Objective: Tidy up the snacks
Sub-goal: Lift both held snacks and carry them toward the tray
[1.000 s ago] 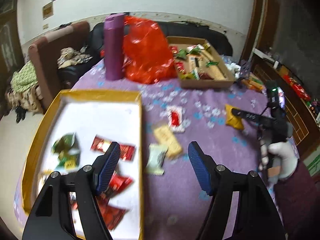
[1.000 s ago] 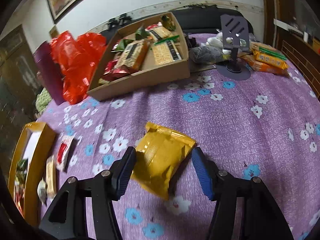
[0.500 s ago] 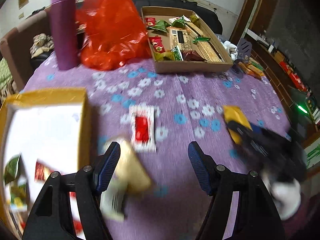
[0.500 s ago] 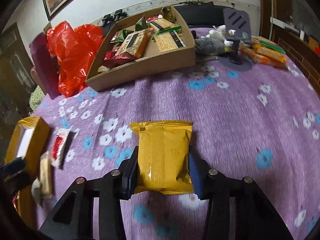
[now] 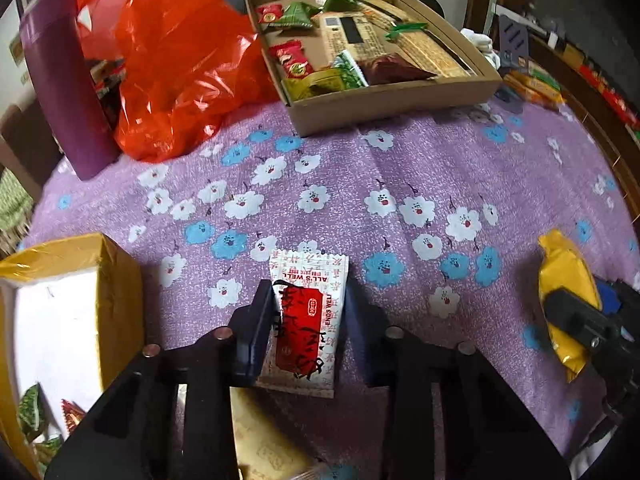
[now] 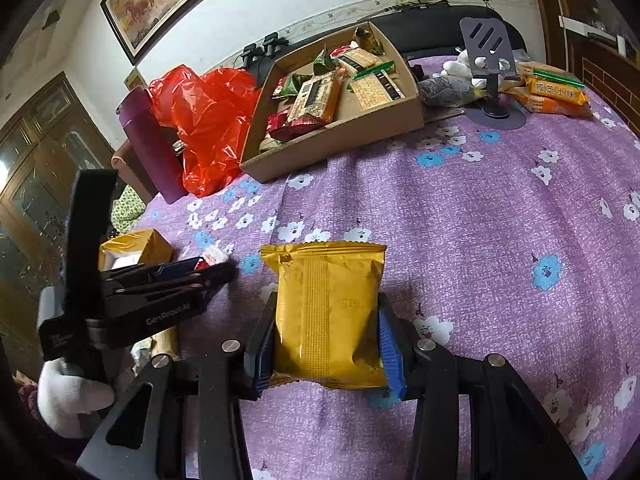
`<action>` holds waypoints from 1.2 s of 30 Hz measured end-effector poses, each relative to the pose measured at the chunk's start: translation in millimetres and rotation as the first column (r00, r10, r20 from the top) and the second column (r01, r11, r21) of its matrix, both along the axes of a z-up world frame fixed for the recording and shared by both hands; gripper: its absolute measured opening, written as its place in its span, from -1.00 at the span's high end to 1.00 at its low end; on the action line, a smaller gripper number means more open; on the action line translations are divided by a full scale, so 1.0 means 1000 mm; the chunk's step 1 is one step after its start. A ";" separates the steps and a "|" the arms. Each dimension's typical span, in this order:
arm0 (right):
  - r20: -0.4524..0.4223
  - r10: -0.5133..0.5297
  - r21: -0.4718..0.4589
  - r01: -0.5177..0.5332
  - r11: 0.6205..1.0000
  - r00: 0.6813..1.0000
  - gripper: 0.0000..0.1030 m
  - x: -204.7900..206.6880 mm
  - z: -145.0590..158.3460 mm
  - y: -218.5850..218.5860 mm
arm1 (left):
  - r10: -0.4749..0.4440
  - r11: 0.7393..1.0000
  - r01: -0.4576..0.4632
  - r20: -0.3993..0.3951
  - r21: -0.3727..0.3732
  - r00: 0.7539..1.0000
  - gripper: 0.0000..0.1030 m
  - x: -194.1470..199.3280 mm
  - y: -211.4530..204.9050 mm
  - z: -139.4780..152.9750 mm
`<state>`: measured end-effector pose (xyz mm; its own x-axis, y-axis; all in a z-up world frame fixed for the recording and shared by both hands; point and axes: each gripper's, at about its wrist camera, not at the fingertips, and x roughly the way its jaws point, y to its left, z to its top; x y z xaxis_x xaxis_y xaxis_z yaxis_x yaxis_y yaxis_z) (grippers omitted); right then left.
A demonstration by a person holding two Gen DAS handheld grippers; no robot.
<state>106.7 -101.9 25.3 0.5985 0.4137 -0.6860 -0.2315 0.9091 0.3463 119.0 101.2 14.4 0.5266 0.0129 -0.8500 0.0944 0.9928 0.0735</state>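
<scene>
My left gripper [image 5: 306, 312] is shut on a white and red snack packet [image 5: 306, 320] lying on the purple flowered cloth, right of the gold-rimmed tray [image 5: 120, 280]. My right gripper [image 6: 326, 336] is shut on a yellow foil snack bag [image 6: 326, 312]; that bag also shows at the right edge of the left wrist view [image 5: 564, 284]. The left gripper appears in the right wrist view [image 6: 188, 272], left of the yellow bag.
A cardboard box [image 5: 392, 96] with several snacks stands at the back. A red plastic bag [image 5: 172, 60] and a purple bottle [image 5: 64, 92] stand back left. A phone stand [image 6: 488, 64] and orange packets [image 6: 556, 96] are back right. A beige packet [image 5: 264, 448] lies under the left gripper.
My left gripper moved right from the tray and closed on the white and red packet. My right gripper closed on the yellow bag and holds it.
</scene>
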 end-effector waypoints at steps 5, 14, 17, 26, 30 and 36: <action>0.043 -0.010 -0.041 0.011 0.999 0.999 0.12 -0.005 0.005 0.002 | -0.001 0.998 0.002 0.027 -0.061 1.000 0.42 -0.021 -0.003 0.011; 0.128 -0.003 -0.115 0.018 0.993 0.992 0.12 -0.015 0.014 0.012 | 0.017 0.972 0.012 0.117 -0.235 0.993 0.42 -0.079 0.012 0.055; 0.155 0.006 -0.114 0.012 0.993 0.988 0.12 -0.020 0.018 0.014 | 0.041 0.955 0.006 0.151 -0.297 0.988 0.42 -0.102 0.021 0.069; 0.252 0.075 -0.103 -0.051 0.993 0.965 0.12 -0.049 0.039 0.037 | 0.155 0.909 -0.038 0.253 -0.415 0.955 0.41 -0.186 0.069 0.107; 0.280 0.107 -0.072 -0.091 0.993 0.954 0.12 -0.078 0.063 0.045 | 0.185 0.911 -0.034 0.336 -0.410 0.923 0.41 -0.224 0.090 0.136; 0.380 0.127 -0.058 -0.114 0.992 0.916 0.13 -0.110 0.153 0.041 | 0.194 0.938 -0.011 0.497 -0.347 0.845 0.41 -0.286 0.117 0.205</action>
